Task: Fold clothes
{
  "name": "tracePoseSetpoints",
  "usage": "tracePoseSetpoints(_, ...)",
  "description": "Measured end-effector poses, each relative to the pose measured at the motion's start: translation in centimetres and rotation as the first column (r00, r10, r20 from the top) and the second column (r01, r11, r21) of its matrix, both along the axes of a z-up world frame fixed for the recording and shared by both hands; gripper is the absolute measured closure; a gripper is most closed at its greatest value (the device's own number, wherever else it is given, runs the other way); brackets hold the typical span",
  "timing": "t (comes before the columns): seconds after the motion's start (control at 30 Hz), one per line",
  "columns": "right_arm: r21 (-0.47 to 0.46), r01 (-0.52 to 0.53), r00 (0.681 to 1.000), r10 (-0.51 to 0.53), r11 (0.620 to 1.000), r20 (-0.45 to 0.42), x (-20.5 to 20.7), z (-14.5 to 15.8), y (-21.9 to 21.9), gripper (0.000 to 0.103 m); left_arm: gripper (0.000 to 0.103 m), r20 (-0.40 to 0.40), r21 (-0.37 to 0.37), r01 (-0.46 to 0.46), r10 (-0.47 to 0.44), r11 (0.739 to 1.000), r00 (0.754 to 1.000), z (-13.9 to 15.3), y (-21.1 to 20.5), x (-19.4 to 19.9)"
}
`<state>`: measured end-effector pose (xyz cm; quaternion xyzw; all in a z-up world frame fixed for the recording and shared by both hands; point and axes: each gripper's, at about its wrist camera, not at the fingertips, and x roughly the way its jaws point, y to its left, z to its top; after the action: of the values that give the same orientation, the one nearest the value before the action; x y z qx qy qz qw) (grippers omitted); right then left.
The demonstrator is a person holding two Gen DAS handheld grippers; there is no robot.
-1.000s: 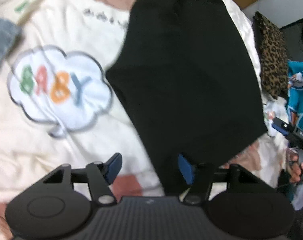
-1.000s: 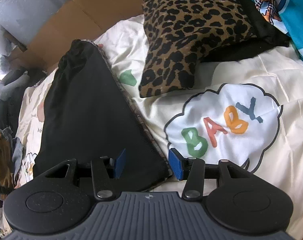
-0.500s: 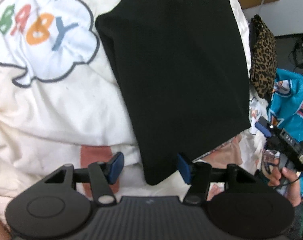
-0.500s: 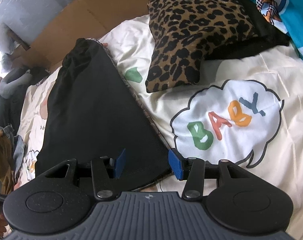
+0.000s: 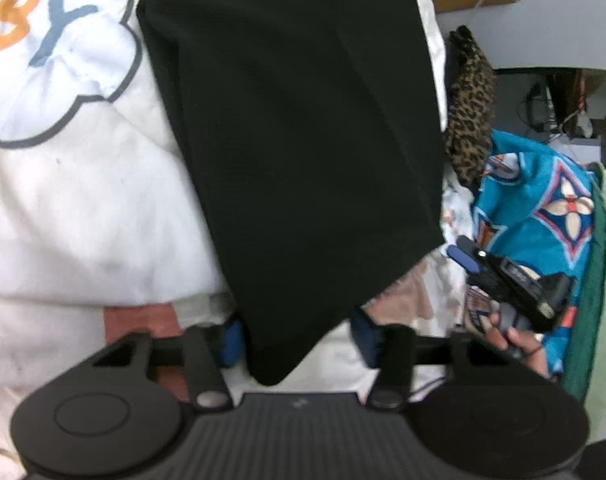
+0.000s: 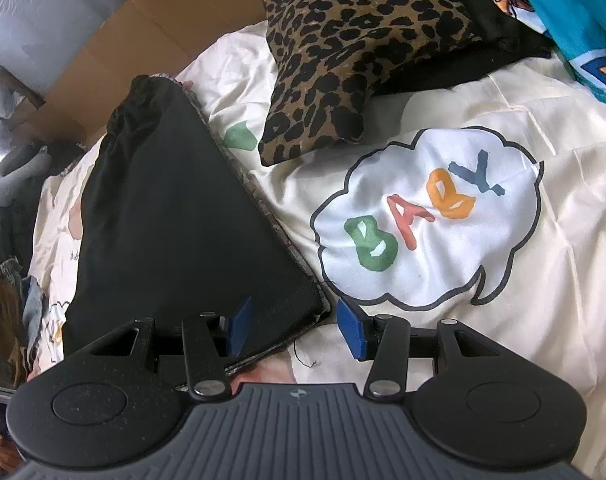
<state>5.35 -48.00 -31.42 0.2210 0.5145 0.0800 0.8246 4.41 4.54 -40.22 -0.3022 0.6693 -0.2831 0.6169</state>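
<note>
Flat on cream bedding [image 6: 543, 280], black garment [image 6: 175, 216]. Left gripper [image 5: 295, 340] spread wide around its near corner, blue pads clear of cloth. Right gripper [image 6: 291, 330] likewise spread at the opposite corner, not pinching. Further right, leopard-print cushion [image 6: 363, 40], then "BABY" cloud print [image 6: 427, 216].

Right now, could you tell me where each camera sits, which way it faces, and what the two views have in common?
Left wrist: sits on the left gripper, looking down its open fingers at the black garment on the BABY bedsheet; the right gripper and its holding hand show.
Right wrist: sits on the right gripper, fingers open around the garment's near corner, facing the leopard-print pillow.
Shared: the garment, bedsheet, pillow and teal patterned fabric.
</note>
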Motion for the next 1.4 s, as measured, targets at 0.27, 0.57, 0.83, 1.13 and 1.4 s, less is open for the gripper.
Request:
tracePoseSetpoints(0.27, 0.03, -0.003, 1.0, 0.002, 1.0, 0.013, 0.7, 0.2, -0.3, 0.049, 0.066, 0.007, -0.043, -0.019, 0.019, 0.999, 1.0, 0.7, 0.1, 1.1)
tracePoseSetpoints(0.57, 0.156, 0.068, 0.996, -0.058, 0.986, -0.065, 1.6, -2.5, -2.7, 0.049, 0.088, -0.079, -0.014, -0.109, 0.107, 0.994, 0.991, -2.2, 1.1, 0.4)
tracePoseSetpoints(0.83, 0.213, 0.018, 0.996, 0.001, 0.977, -0.088, 3.6, -3.4, -2.0, 0.049, 0.097, -0.027, 0.027, -0.077, 0.078, 0.997, 0.997, -0.7, 1.0, 0.3)
tracePoseSetpoints(1.13, 0.15, -0.143, 0.984, 0.156, 0.978, -0.084, 6.4, -4.0, 0.5, 0.049, 0.091, -0.039, 0.061, -0.062, 0.064, 0.996, 0.997, -1.2, 0.3, 0.9)
tracePoseSetpoints(1.4, 0.107, -0.183, 0.979, 0.191, 0.977, -0.069, 7.2, -3.8, 0.9, 0.051, 0.089, -0.059, 0.048, -0.105, 0.108, 0.993, 0.992, -2.3, 0.1, 0.9)
